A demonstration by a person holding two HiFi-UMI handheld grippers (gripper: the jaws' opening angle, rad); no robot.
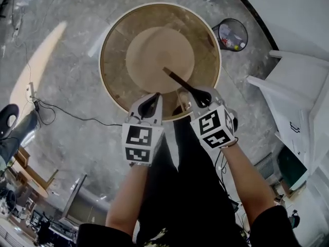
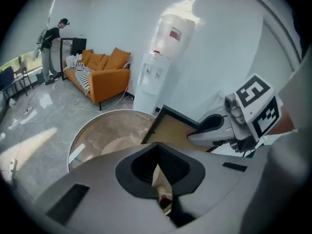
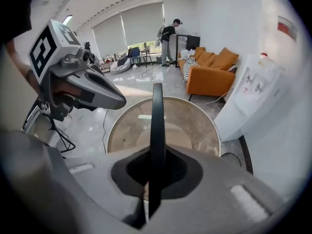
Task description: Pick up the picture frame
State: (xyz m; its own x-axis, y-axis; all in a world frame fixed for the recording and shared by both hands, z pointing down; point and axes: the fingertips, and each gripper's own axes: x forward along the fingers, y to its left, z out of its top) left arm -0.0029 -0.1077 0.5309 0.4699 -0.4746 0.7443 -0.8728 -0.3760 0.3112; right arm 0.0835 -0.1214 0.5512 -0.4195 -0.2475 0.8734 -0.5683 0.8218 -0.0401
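In the head view the picture frame [image 1: 180, 81] shows edge-on as a thin dark bar, lifted above the round glass table [image 1: 110, 86]. My right gripper [image 1: 199, 95] is shut on its near end; in the right gripper view the frame's black edge [image 3: 157, 126] stands upright between the pads of the right gripper [image 3: 151, 179]. My left gripper [image 1: 150, 101] hangs close beside it on the left. In the left gripper view the frame's tan back with dark border [image 2: 178, 128] tilts ahead, and the left gripper [image 2: 159, 182] is shut on a tan part of the frame.
A black wire wastebasket [image 1: 232, 35] stands beyond the table at the right. White furniture [image 1: 298, 86] lines the right side. A cable [image 1: 67, 115] trails over the grey floor at the left. An orange sofa [image 2: 100, 74] and a water dispenser [image 2: 161, 67] stand along the wall.
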